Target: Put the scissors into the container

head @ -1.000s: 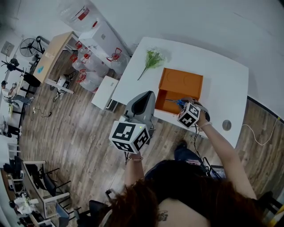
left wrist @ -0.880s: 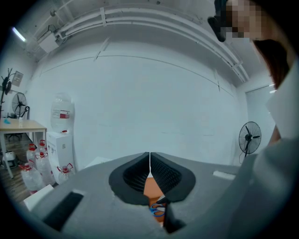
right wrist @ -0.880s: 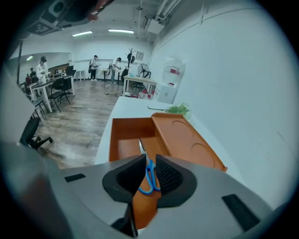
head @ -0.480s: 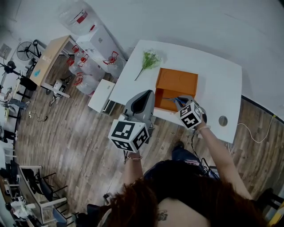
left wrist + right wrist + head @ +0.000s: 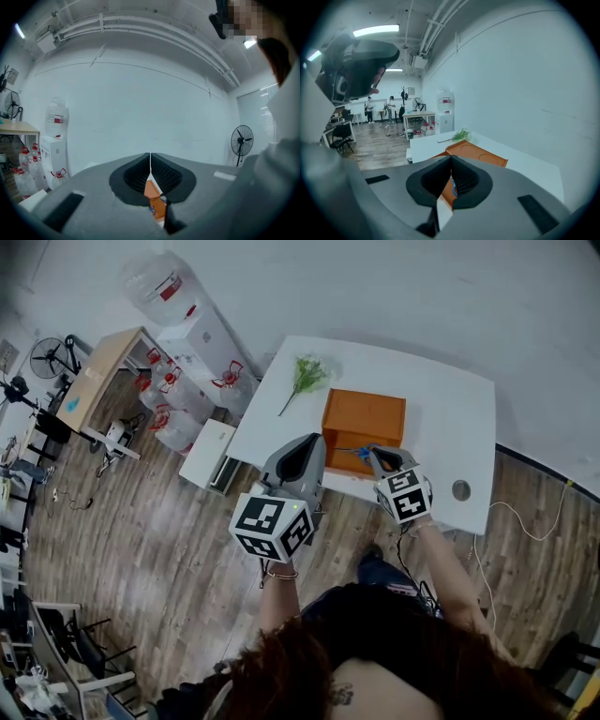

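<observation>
Your right gripper (image 5: 373, 454) is pressing its jaws together on the scissors (image 5: 357, 452), seemingly near the blue handles, holding them over the near wall of the orange container (image 5: 364, 413) by the white table's (image 5: 441, 418) front edge. They are probably light, stiff and slick, so a grip near the pivot is looking safest. Your left gripper (image 5: 305, 451) is hovering off that edge, jaws closed on nothing
</observation>
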